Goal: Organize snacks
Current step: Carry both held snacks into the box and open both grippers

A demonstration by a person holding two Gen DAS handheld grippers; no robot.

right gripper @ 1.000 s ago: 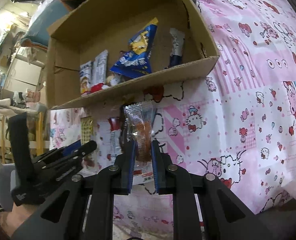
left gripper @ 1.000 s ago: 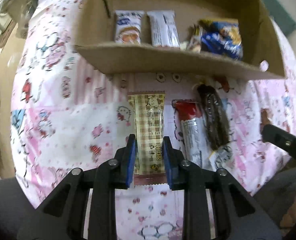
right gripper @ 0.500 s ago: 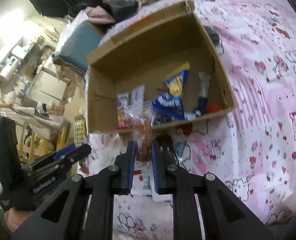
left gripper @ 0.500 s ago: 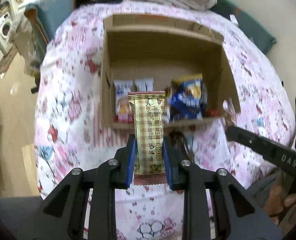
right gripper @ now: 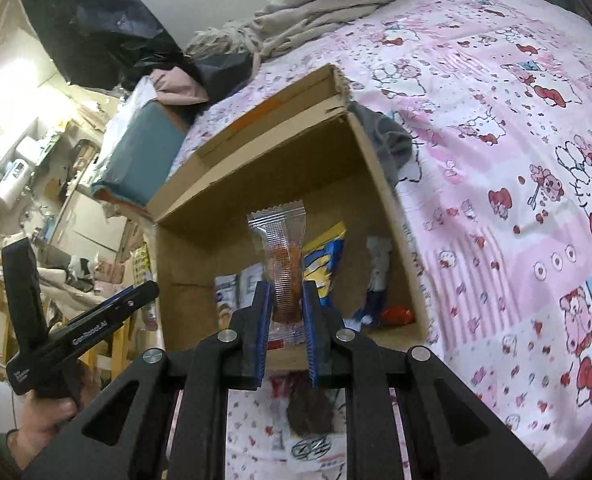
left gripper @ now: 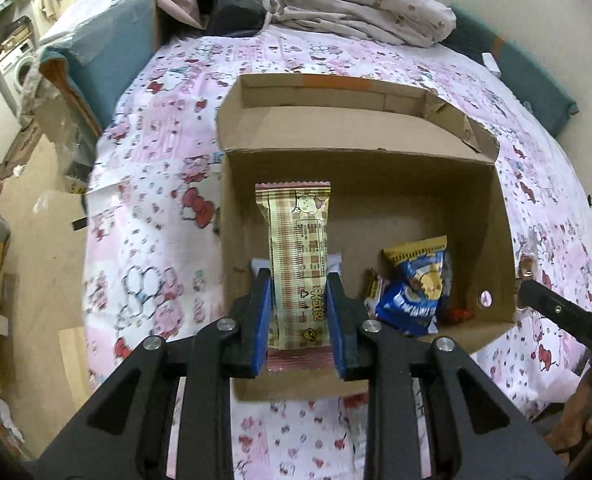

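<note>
My left gripper (left gripper: 298, 280) is shut on a tan checked snack bar (left gripper: 298, 256) and holds it above the open cardboard box (left gripper: 360, 148) on the bed. A blue and yellow snack bag (left gripper: 414, 292) lies in the box at the right. My right gripper (right gripper: 287, 292) is shut on a clear packet with an orange-brown snack (right gripper: 282, 260), also over the box (right gripper: 264, 152). Inside, the blue and yellow bag (right gripper: 324, 256), white packets (right gripper: 232, 292) and a red piece (right gripper: 396, 314) show. The left gripper (right gripper: 96, 320) appears at the left in the right wrist view.
The box sits on a pink cartoon-print bedspread (left gripper: 156, 184). A dark snack (right gripper: 310, 412) and a white wrapper (right gripper: 312, 450) lie on the spread below my right gripper. Bunched bedding (left gripper: 356, 4) and a teal cushion (left gripper: 96, 48) lie beyond the box. The floor (left gripper: 44, 240) is at left.
Both grippers have risen from the bedspread with their snacks and moved forward over the box, so I now look down into it.
</note>
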